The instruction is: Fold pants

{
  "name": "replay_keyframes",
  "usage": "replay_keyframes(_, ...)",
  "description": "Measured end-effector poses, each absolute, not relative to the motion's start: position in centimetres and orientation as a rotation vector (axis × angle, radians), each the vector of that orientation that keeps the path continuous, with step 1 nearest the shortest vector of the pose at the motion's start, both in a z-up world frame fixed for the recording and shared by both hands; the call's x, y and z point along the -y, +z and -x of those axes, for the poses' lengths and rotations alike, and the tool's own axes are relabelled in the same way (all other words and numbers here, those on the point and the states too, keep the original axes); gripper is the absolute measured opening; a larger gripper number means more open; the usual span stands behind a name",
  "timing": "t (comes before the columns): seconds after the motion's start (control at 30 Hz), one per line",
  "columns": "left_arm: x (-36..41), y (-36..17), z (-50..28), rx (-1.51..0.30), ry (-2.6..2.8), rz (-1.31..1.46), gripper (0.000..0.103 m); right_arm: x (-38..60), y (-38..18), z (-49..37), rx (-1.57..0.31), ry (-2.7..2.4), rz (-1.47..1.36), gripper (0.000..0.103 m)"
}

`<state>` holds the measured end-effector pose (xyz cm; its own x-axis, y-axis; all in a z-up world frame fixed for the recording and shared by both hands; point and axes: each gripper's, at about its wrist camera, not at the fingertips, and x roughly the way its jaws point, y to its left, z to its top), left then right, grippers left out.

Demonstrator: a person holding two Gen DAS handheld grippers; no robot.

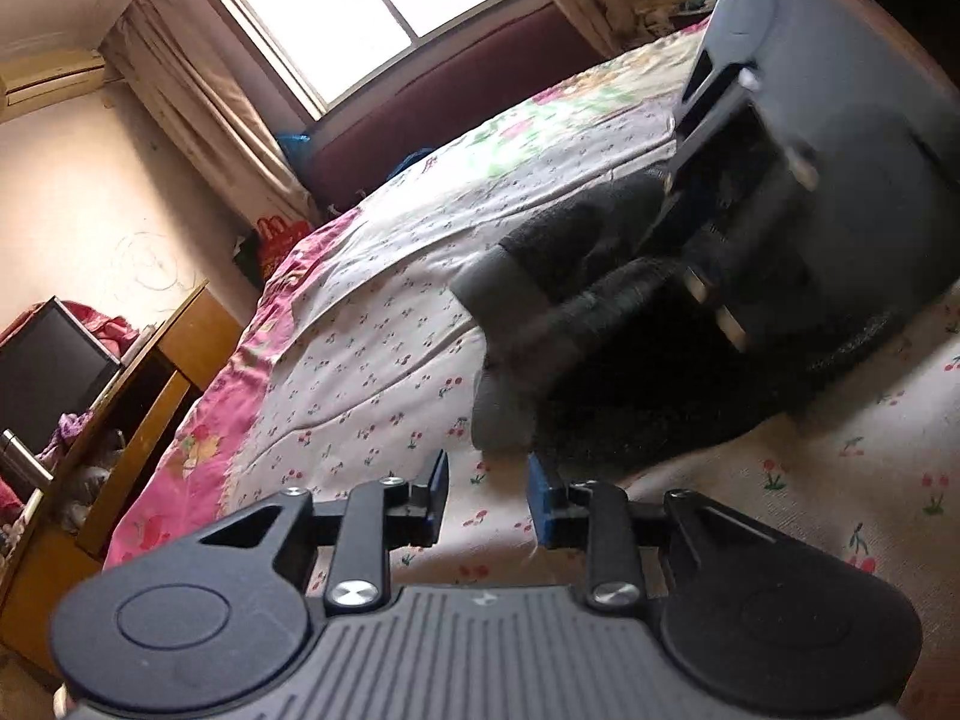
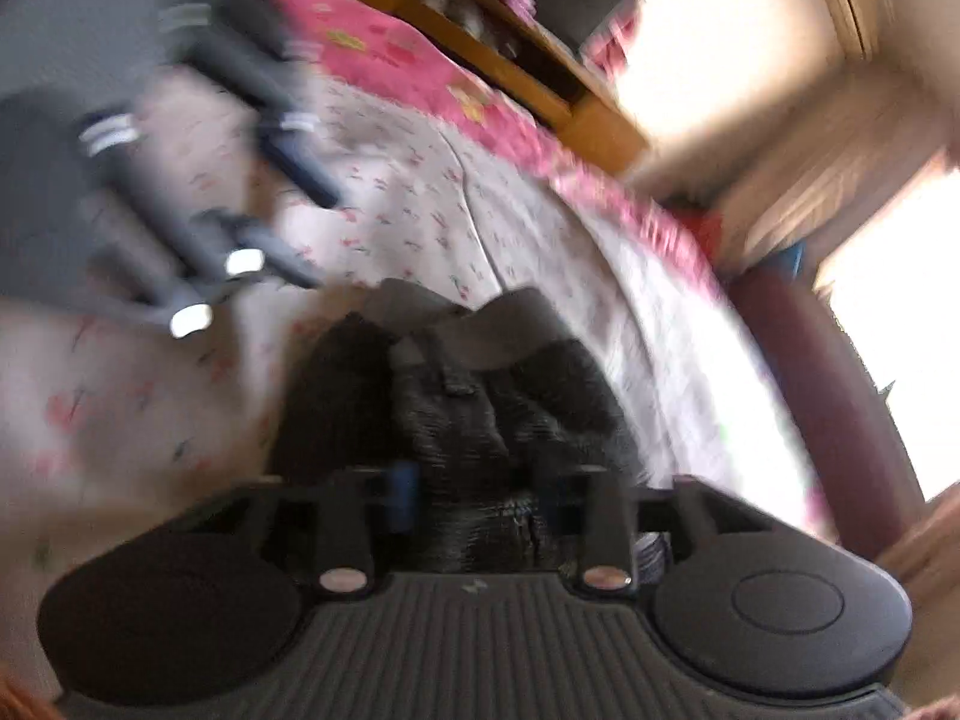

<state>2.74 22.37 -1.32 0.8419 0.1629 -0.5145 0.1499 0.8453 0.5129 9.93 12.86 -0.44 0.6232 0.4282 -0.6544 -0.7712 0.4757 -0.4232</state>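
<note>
Pants (image 1: 630, 360) bunched mid-bedspread (image 1: 360, 324); left gripper (image 1: 487, 480) jaws apart, empty, just short of their grey hem, right gripper (image 2: 474, 498) over them, state unreadable in blur — pinch hem corners squarely before lifting.

Home bedroom: bed (image 1: 372, 324), curtained window (image 1: 360, 18).

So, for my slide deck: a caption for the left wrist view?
Left hand-held gripper, jaws apart and empty, near dark pants on the cherry-print bedspread.

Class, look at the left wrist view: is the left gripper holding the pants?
No: the left gripper stands open over bare bedsheet, short of the pants.
</note>
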Motion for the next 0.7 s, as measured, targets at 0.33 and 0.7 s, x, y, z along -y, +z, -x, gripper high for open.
replay_keyframes(0.33, -19.5, 0.2, -8.3, -0.398, 0.063, -0.666, 0.046, -7.3, 8.3, -18.9, -0.825, 0.826, -0.082, 0.009)
replay_keyframes(0.7, -25.6, -3.2, -7.9, -0.615, 0.202, -0.596, 0.048, -13.6, 1.9, -15.7, -0.931, 0.945, -0.025, 0.002)
